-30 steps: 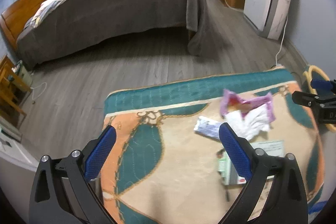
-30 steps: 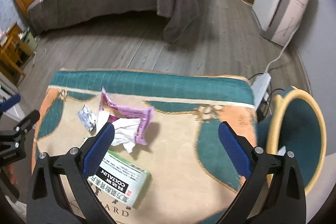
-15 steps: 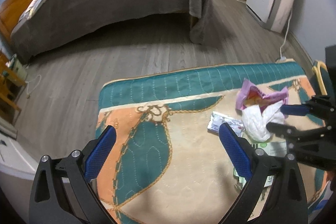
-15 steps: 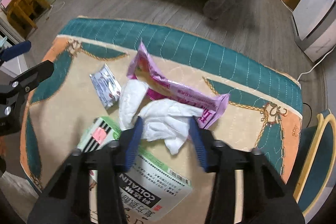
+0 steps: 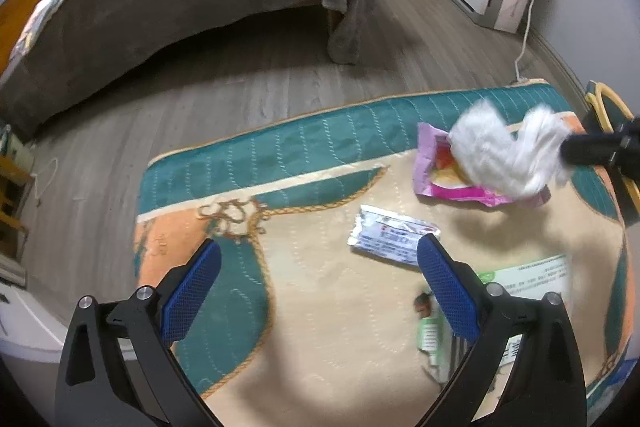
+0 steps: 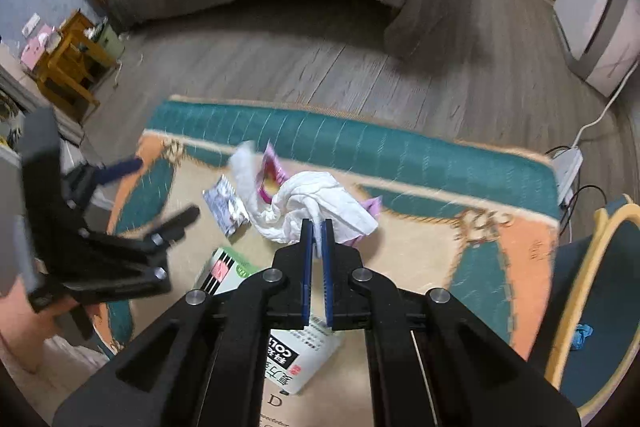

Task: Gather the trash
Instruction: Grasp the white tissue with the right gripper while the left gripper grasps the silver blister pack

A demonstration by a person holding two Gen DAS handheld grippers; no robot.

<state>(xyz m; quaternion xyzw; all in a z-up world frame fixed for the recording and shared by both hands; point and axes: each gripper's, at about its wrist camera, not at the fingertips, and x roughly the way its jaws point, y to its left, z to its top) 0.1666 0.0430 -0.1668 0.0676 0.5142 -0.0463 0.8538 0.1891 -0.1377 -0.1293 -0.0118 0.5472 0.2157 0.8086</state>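
Right gripper (image 6: 317, 239) clamped on white tissue (image 6: 316, 203), jaws just closed. Left gripper (image 5: 318, 281) wide open, empty; silver packet (image 5: 394, 241) just ahead, right of centre, long axis across.

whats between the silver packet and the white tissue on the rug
The pink wrapper lies between the silver packet and the lifted white tissue, clearest in the left wrist view.

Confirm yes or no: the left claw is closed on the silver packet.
No: the left claw stands wide open above the rug, its pads clear of the silver packet.
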